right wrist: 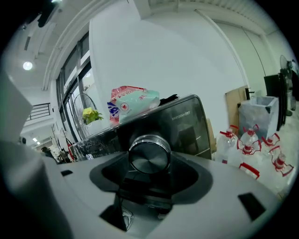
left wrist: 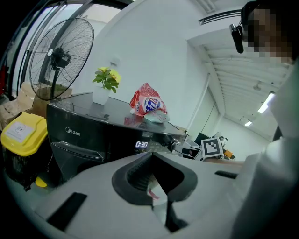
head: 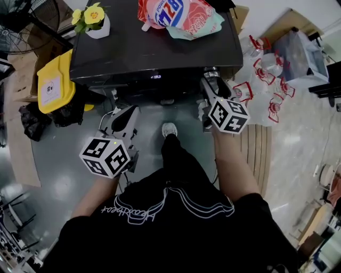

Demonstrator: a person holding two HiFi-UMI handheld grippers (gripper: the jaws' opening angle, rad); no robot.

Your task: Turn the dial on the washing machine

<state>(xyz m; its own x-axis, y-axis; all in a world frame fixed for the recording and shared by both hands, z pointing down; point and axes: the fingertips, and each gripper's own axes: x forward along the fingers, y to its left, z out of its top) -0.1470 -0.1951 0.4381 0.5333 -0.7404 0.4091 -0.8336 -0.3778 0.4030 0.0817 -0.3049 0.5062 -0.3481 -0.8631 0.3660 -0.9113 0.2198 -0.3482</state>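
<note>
though wide apart, right gripper [head: 212, 80] jaws clamped on the washing machine [head: 154, 45] dial [right wrist: 148, 157]; left gripper [left wrist: 153, 161] jaws together, empty

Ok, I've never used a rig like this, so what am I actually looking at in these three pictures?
There is no robot arm here. A person holds a handheld gripper in each hand, and the patterned cubes are part of the grippers. The head view looks down from the person's head at a black washing machine, which has a flower pot and a detergent pouch on its lid. The other two pictures come from cameras riding on each gripper, looking along its fingers. In the right gripper view, the right gripper has its fingers closed around the silver dial. The left gripper hangs short of the machine, fingers together, holding nothing.
</note>
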